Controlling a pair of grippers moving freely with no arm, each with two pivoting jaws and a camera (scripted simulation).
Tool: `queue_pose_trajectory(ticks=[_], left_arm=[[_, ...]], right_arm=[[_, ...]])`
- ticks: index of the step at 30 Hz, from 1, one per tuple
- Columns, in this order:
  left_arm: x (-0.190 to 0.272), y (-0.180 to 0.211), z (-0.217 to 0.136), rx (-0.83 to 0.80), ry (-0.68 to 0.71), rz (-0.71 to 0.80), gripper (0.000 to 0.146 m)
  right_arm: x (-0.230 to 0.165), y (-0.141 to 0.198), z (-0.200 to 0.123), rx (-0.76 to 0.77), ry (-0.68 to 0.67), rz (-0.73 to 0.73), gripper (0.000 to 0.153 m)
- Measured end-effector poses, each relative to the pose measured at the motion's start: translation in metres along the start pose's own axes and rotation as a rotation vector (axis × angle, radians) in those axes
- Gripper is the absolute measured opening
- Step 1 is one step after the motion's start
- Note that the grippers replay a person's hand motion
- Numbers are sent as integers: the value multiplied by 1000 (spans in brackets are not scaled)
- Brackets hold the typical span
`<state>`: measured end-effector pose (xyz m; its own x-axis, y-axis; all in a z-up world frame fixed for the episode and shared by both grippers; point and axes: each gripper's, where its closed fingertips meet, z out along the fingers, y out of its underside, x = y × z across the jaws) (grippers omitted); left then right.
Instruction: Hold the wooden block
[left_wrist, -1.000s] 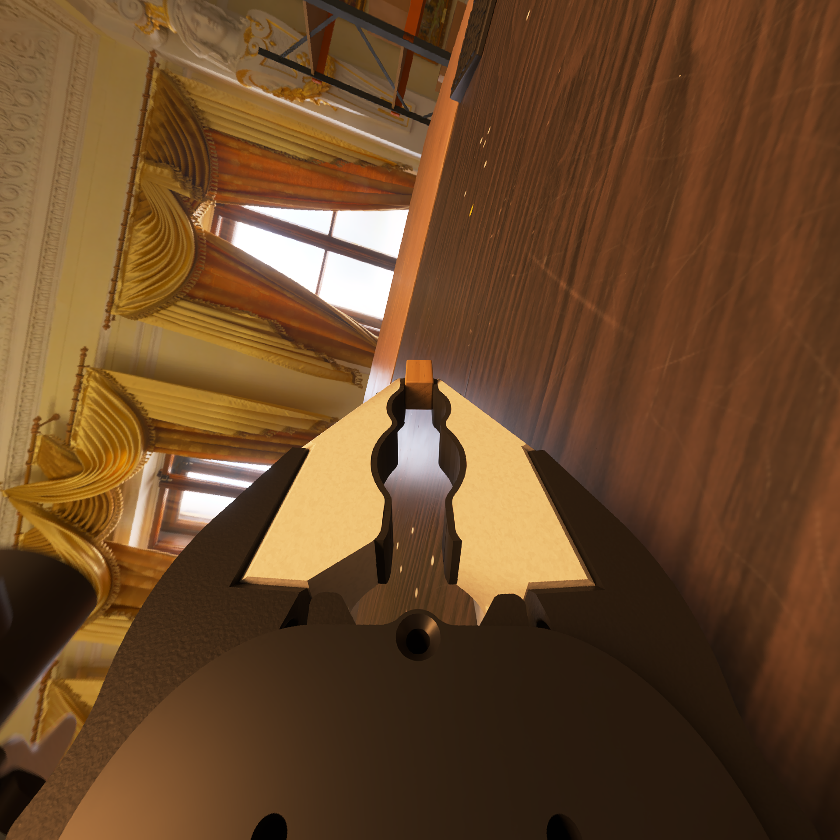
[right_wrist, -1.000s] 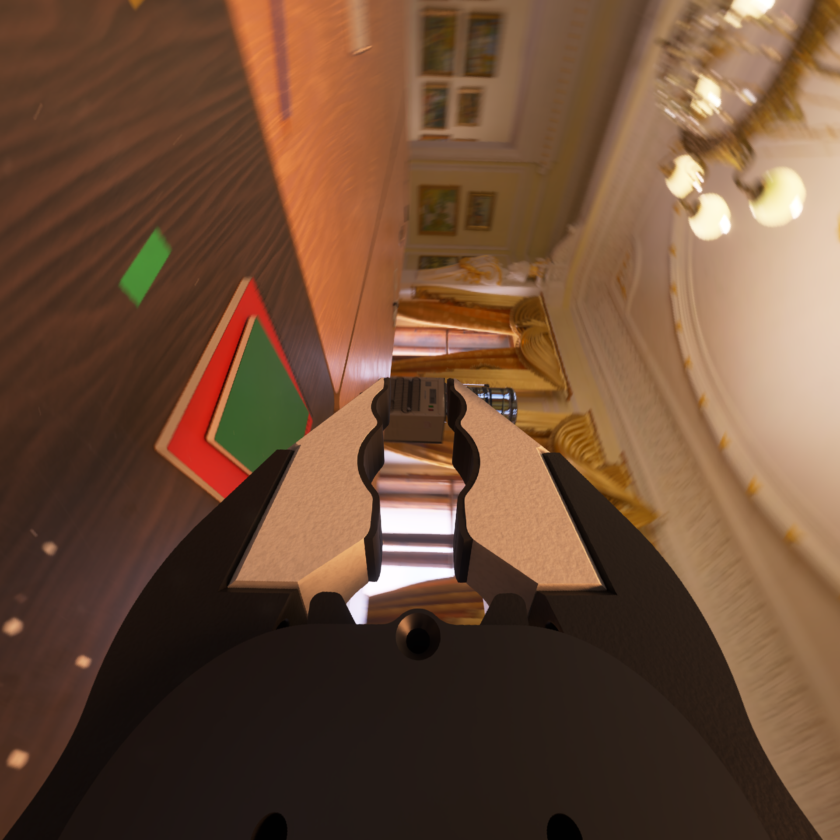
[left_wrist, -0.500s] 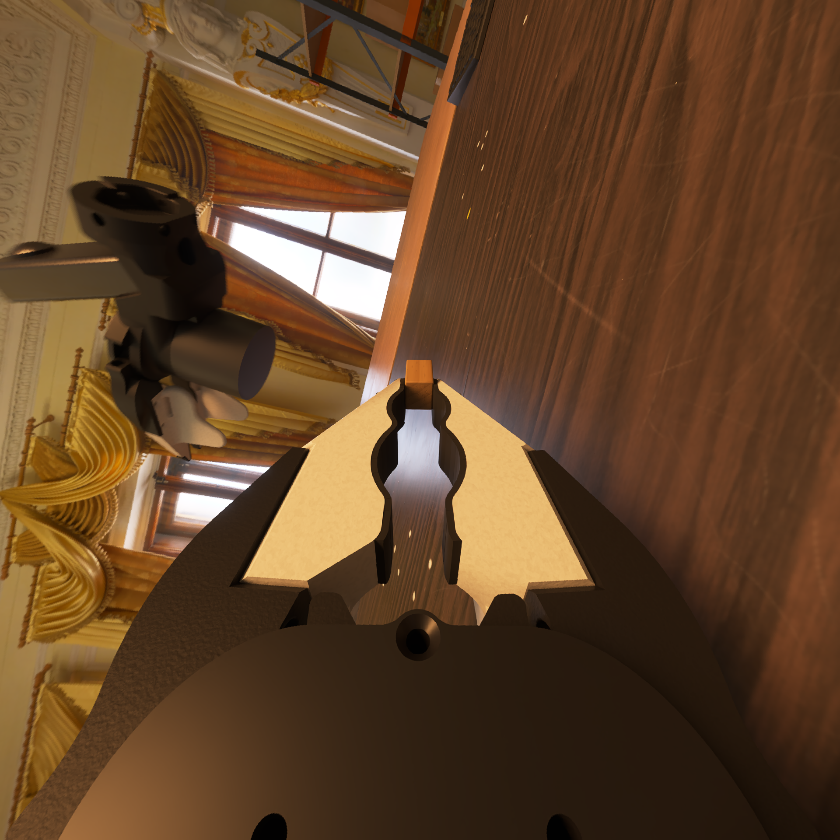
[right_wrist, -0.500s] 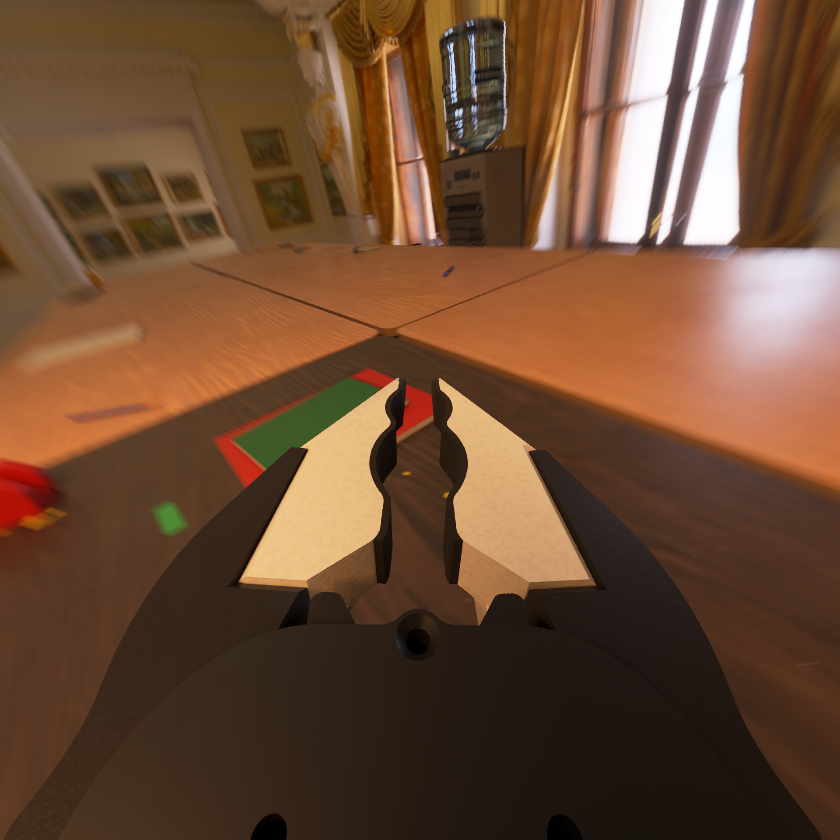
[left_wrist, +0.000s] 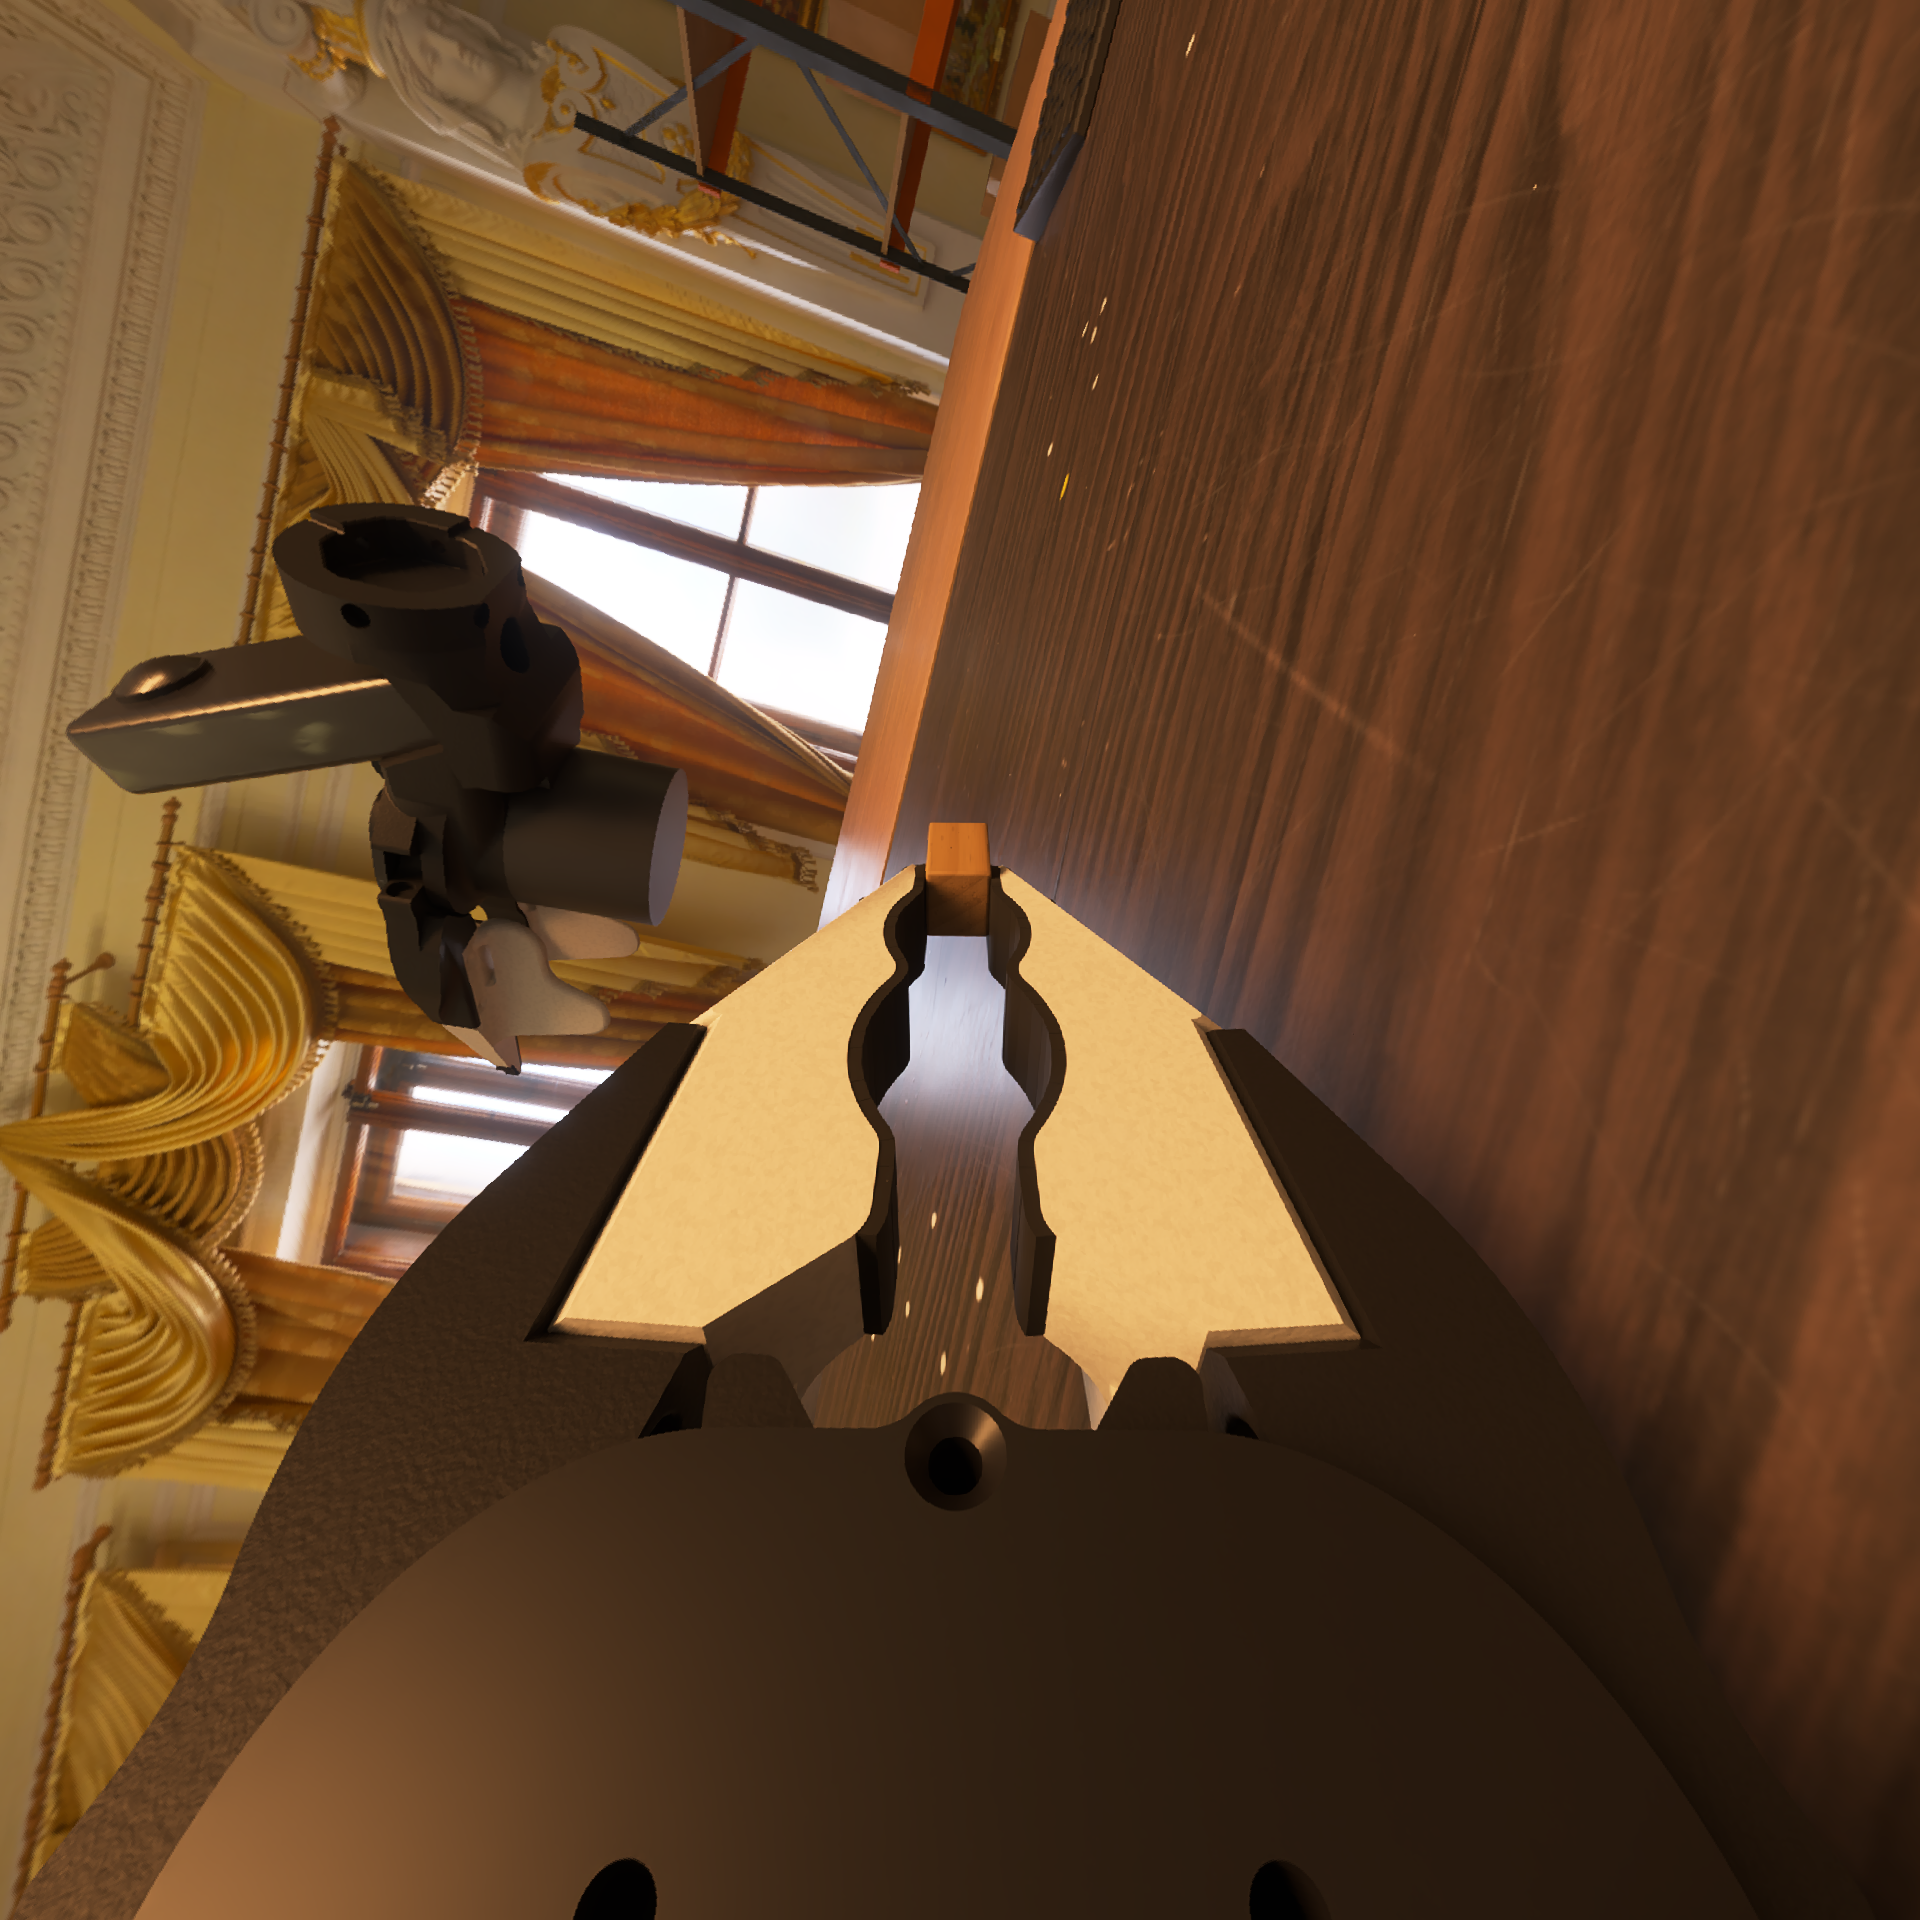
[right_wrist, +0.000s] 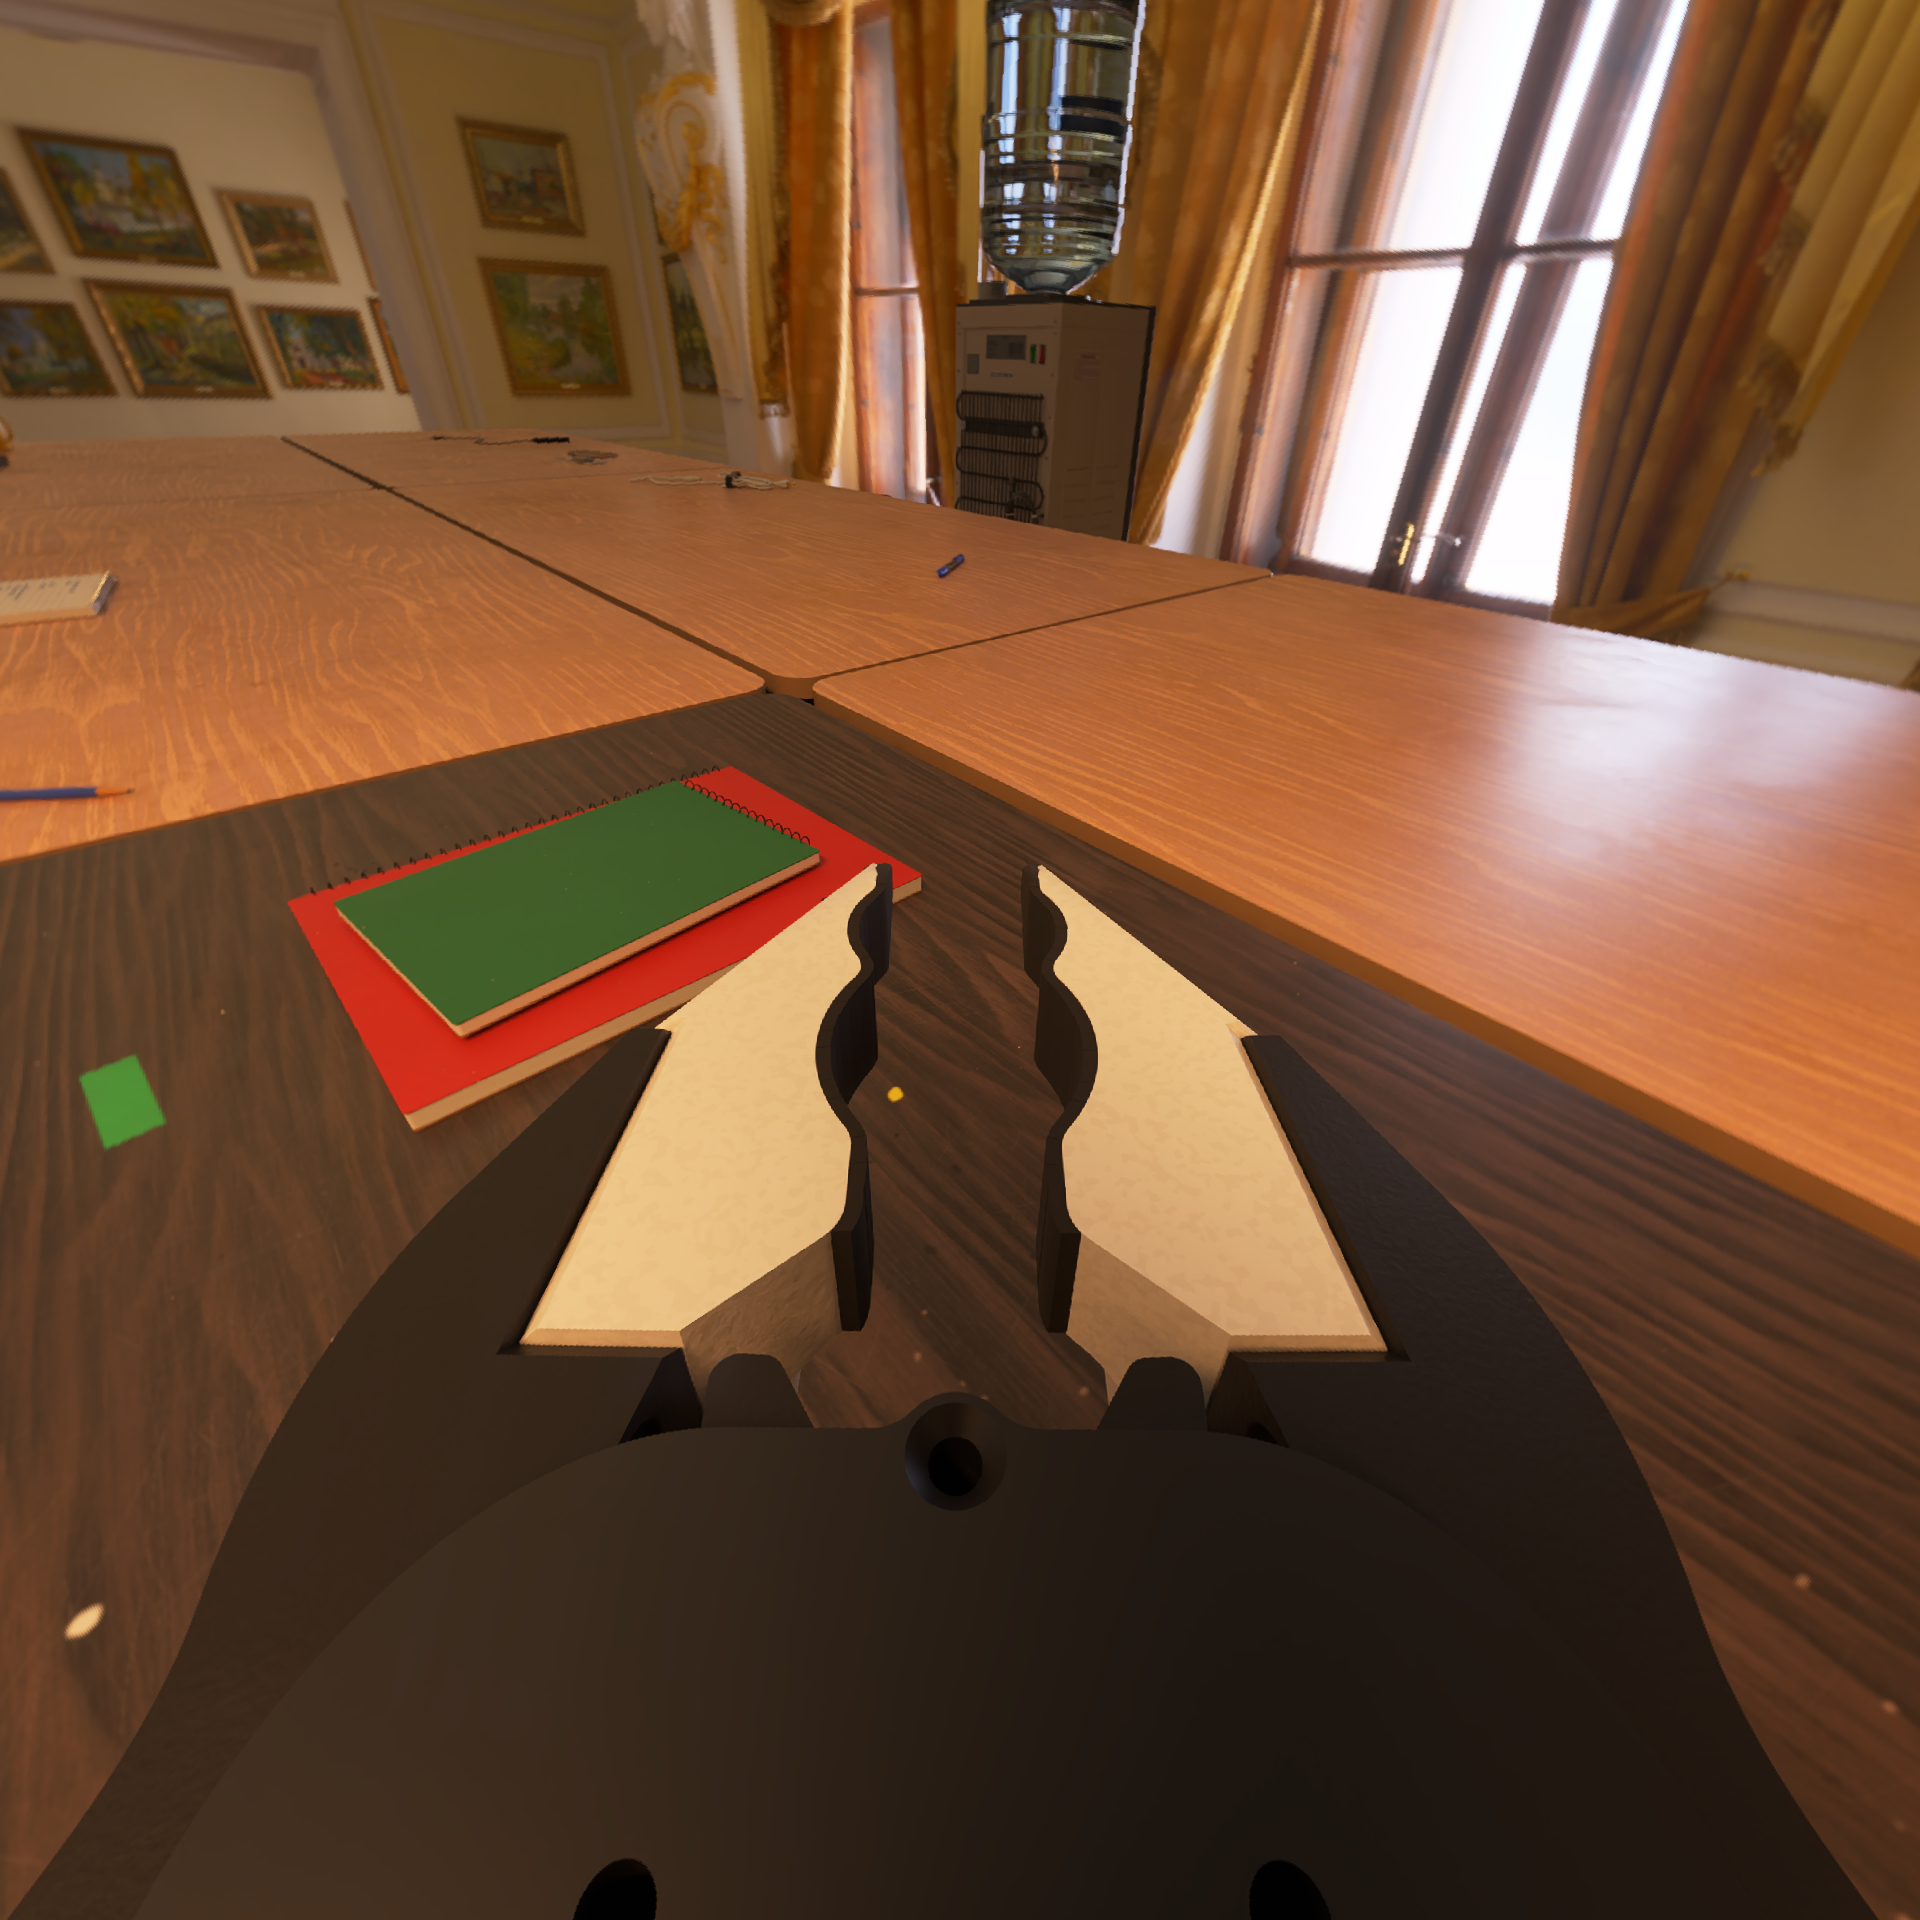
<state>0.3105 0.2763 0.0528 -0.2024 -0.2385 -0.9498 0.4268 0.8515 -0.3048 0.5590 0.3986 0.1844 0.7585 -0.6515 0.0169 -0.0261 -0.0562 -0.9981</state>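
Observation:
In the left wrist view my left gripper (left_wrist: 957, 883) is shut on a small wooden block (left_wrist: 957, 899), pinched at the very fingertips. The block's light end pokes out past them. The view is rolled, so the dark wooden table (left_wrist: 1455, 727) fills the right side. My right gripper (left_wrist: 597, 977) floats off to the left, apart from the block. In the right wrist view my right gripper (right_wrist: 958, 878) is open and empty, level above the dark table (right_wrist: 260, 1299). The block does not show there.
A green notebook (right_wrist: 571, 894) lies on a red notebook (right_wrist: 416, 1029) just left of the right fingertips. A small green card (right_wrist: 122, 1099) lies farther left. Orange tables (right_wrist: 1403, 748) border the dark one. A water cooler (right_wrist: 1049, 405) stands by the windows.
The right gripper swung from a rolled pose to level, faced the table and opened wider. In the left view it came in from the lower left and nearer. The left gripper kept still.

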Motion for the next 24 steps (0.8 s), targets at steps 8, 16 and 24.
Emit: queue_pose_trajectory(ticks=[8,16,24], left_arm=[[0,0,0,1,3,-3,10],[1,0,0,1,6,-1,10],[1,0,0,2,9,0,10]], right_arm=[[5,4,6,23,88,0,27],[1,2,12,30,62,49,24],[-1,-1,13,33,56,29,7]])
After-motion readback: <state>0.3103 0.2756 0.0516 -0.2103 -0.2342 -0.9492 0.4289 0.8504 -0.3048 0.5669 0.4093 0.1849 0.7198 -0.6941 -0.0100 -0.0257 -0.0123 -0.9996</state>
